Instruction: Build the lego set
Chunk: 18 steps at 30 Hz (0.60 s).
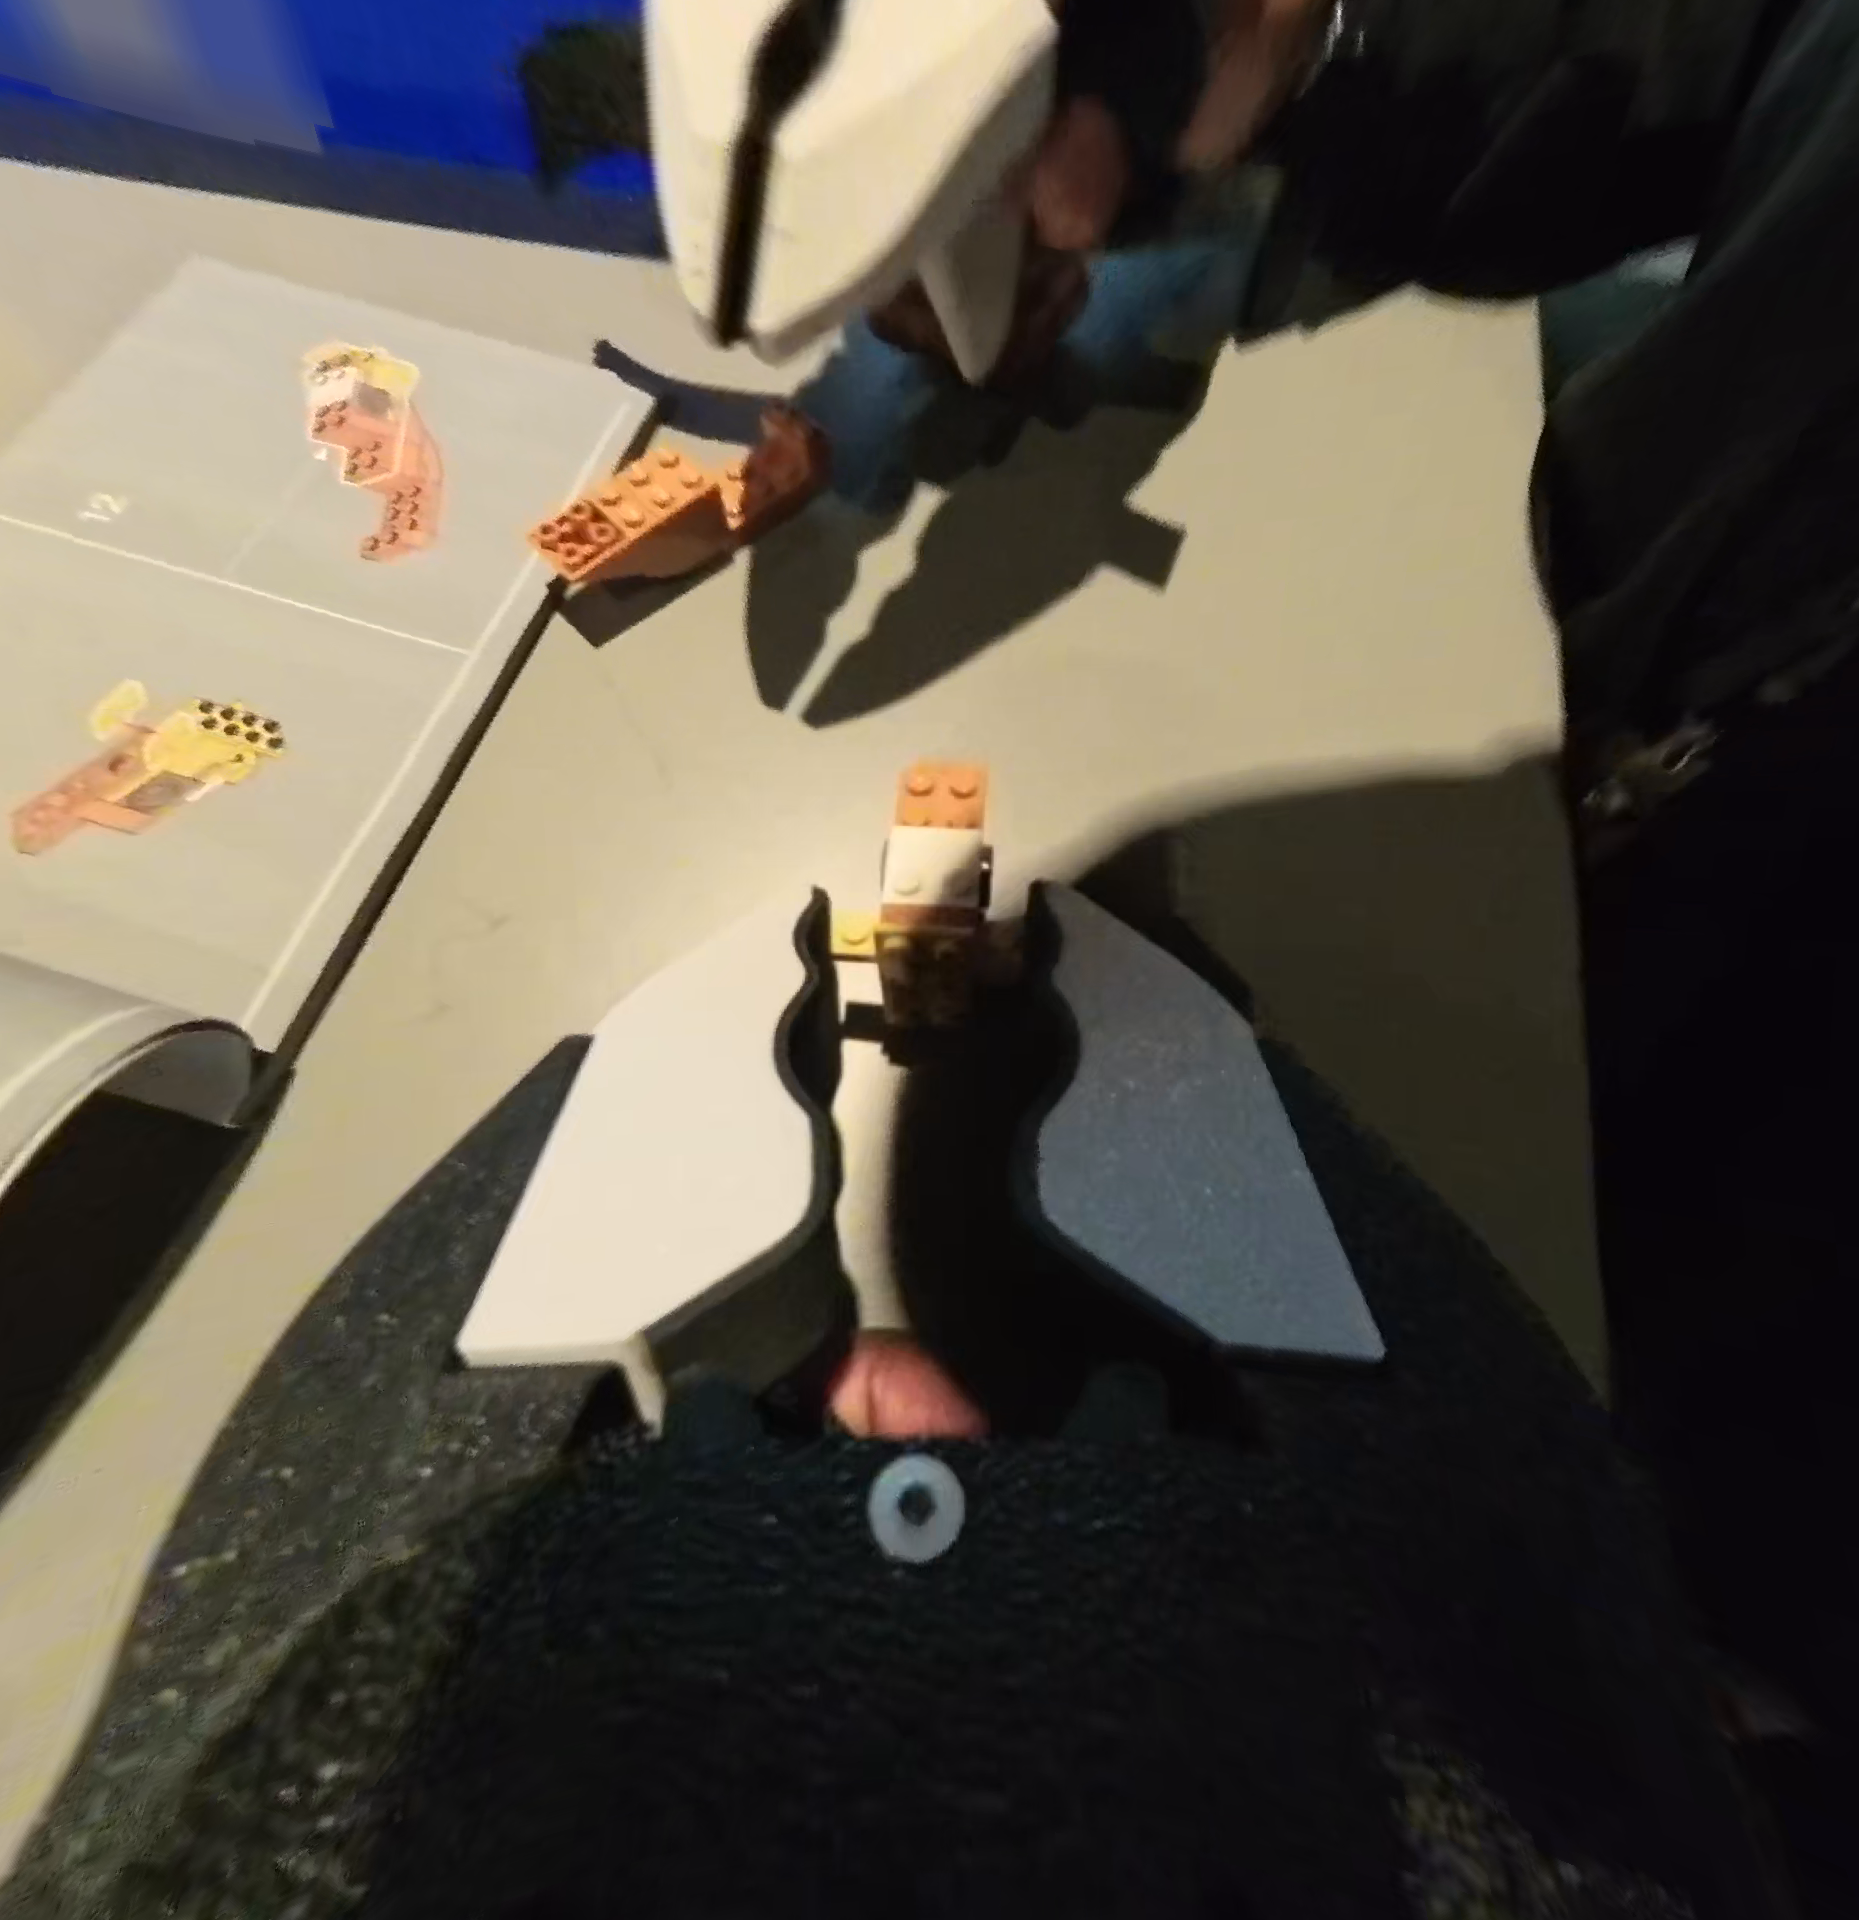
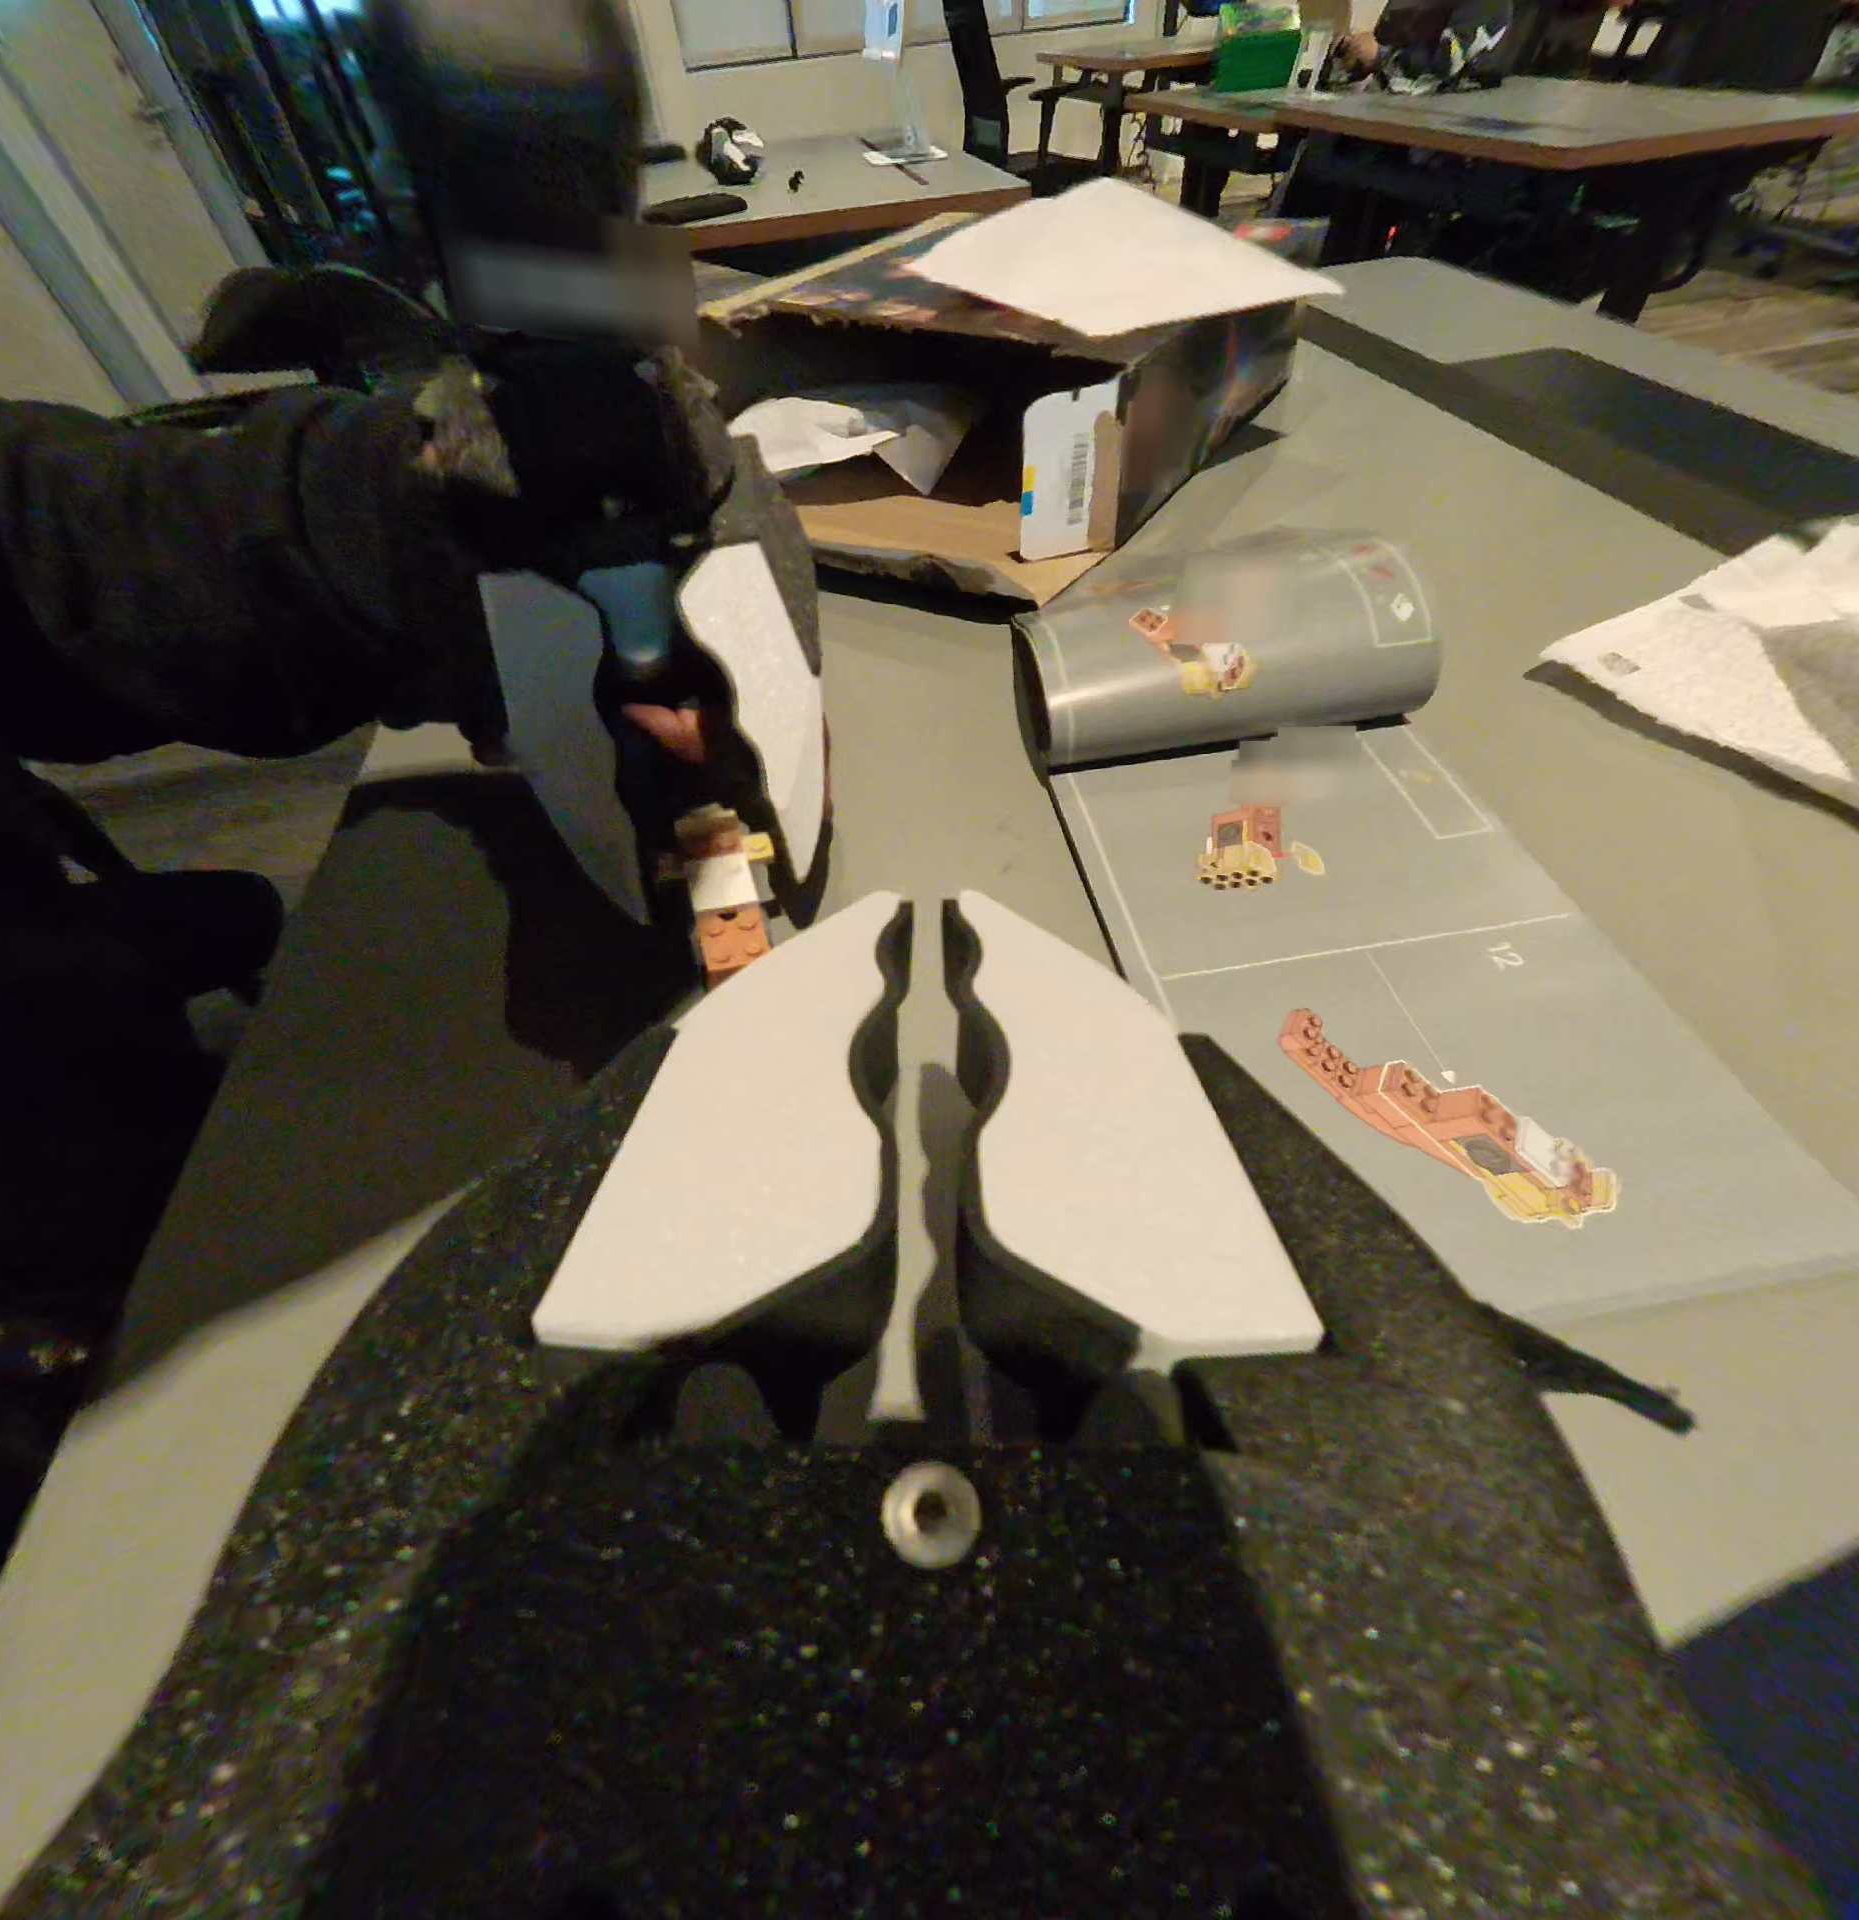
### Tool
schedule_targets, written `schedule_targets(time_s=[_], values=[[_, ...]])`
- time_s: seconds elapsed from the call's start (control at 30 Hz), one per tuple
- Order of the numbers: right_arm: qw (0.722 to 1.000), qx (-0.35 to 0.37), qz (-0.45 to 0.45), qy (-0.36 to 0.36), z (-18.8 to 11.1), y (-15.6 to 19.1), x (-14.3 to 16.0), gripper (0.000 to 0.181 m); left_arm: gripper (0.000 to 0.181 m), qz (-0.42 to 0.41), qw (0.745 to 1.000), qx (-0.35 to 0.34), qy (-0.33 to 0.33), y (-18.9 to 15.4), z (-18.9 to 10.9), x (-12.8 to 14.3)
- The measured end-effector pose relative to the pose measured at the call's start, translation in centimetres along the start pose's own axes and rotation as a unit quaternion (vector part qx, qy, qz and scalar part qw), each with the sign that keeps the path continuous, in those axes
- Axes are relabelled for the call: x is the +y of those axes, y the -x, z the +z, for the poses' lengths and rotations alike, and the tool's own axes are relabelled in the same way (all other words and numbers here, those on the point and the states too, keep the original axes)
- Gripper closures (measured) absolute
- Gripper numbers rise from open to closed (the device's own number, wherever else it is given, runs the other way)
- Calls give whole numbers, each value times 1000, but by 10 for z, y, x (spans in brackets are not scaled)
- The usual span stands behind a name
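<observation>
Two grippers share the left wrist view: the left gripper reaches forward low over the grey bench, its white fingers closed from both sides on a small brick assembly, a stack of brown, white and orange bricks with a yellow piece jutting to the left. The stack stands out past the fingertips with its orange studded end farthest from the camera. Farther off, the right gripper slants down from the top, held by a gloved hand in a dark sleeve, its fingers almost together with only a thin dark slit between them. Just below its tip an orange brick piece lies on the bench beside the edge of the open instruction booklet. From the right wrist view, the right gripper points level across the bench with its fingers nearly shut and nothing between them. Ahead and to the left, the left gripper hangs tip-down from a black-gloved hand, clamping the small brick assembly close to the right gripper's tip. The instruction booklet lies open to the right, with a torn cardboard box behind it.
</observation>
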State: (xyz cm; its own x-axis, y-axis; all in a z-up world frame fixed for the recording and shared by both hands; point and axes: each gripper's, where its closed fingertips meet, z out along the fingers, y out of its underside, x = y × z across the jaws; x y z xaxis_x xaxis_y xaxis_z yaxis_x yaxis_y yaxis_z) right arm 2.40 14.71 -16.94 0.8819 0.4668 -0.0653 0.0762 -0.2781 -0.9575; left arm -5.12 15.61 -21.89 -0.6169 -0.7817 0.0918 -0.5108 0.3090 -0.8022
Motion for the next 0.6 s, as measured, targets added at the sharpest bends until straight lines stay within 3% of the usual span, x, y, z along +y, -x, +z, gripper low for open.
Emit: schedule_targets(time_s=[0.03,0.17,0.23,0.33,0.5,0.6], values=[[1000,11,-23,-4,0,-2,-1,175,146,-36,999,9,-20,1,-2,-5],[976,63,-206,13,0,-3,11,168,147,-243,960,66,-125,11,-15,-25],[961,72,-266,25,3,0,17,165,147,-290,943,68,-147,19,-19,-26],[954,78,-289,2,6,11,6,157,147,-338,922,75,-176,21,-22,-32],[915,117,-386,-21,5,17,-9,148,147,-454,851,106,-242,24,-21,-43],[930,91,-357,-15,13,22,-7,145,147,-503,810,127,-272,26,-19,-47]])
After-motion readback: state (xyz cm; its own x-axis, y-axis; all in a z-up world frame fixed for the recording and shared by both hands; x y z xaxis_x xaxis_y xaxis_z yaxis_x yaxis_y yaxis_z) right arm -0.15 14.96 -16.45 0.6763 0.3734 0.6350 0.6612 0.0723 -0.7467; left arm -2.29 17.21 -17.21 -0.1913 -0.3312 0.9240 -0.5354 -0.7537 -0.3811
